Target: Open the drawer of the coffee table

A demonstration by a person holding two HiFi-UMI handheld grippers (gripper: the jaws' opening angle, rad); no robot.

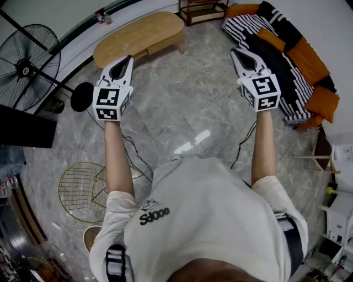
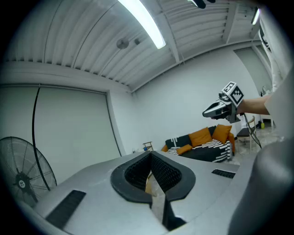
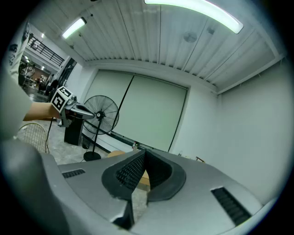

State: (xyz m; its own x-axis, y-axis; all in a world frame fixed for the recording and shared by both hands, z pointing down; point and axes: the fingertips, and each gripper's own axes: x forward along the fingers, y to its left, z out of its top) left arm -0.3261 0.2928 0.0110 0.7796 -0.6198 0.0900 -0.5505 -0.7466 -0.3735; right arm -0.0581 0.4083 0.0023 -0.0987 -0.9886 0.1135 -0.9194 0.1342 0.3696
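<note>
The wooden coffee table (image 1: 140, 34) stands at the far side of the marble floor, its drawer front (image 1: 139, 54) facing this way and closed. My left gripper (image 1: 124, 60) is held out level in front of me, short of the table's near end, jaws shut with nothing between them. My right gripper (image 1: 239, 54) is raised at the right, apart from the table, also shut and empty. In the left gripper view the shut jaws (image 2: 149, 169) hide most of the table, and the right gripper (image 2: 223, 107) shows at the right. In the right gripper view a sliver of table (image 3: 144, 177) shows between the jaws.
A standing fan (image 1: 25, 60) is at the left, with a wire basket (image 1: 83, 187) on the floor near my left side. A black-and-orange sofa (image 1: 287, 52) lines the right. A small wooden shelf (image 1: 203, 10) stands behind the table. Cables (image 1: 138, 157) trail on the floor.
</note>
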